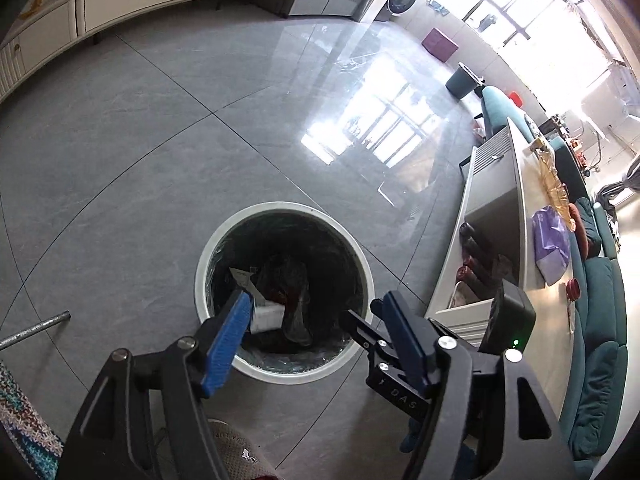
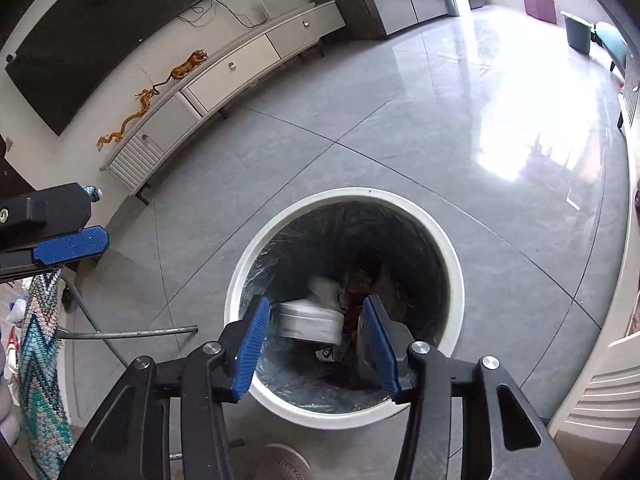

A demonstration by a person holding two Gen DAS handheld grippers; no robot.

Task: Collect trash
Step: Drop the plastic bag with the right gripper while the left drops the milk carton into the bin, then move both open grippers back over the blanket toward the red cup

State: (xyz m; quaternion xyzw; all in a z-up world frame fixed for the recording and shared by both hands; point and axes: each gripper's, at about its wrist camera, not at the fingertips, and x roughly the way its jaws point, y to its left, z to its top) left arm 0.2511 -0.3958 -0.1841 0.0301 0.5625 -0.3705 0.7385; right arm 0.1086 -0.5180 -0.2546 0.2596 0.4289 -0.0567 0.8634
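White-rimmed trash bin (image 1: 280,372) on the grey tiled floor (image 1: 160,140), lined with a dark plastic bag and seen from above in both views. Inside: a white blurred box-like piece (image 2: 310,322), crumpled dark and reddish wrappers (image 1: 290,292), and a pale torn scrap (image 1: 244,278) against the near-left wall.

Left gripper (image 1: 310,314) above the bin's near side, blue-padded fingers (image 1: 228,344) spread wide, nothing between them. In the left wrist view the white piece (image 1: 268,318) appears just beside the left finger's tip; touching or lying lower in the bin, cannot tell.

Right gripper (image 2: 316,316) also over the bin's near rim, fingers (image 2: 252,348) spread, nothing pinched; white piece framed between the 2 tips but down in the bin, motion-blurred. Right gripper visible in the left wrist view too (image 1: 400,344), just to the right, over the bin's right rim. 1 finger of the left gripper (image 2: 72,244) visible at the left edge of the right wrist view.

Pale worktop (image 1: 528,200) at right with a purple bag (image 1: 552,244) and yellowish crinkled wrapper (image 1: 554,184) on top. Long cream cabinet (image 2: 240,64) along the far wall, amber dragon figure (image 2: 156,88) on it, dark screen (image 2: 100,32) above. Grey metal rod (image 2: 132,334) on the floor left of the bin.
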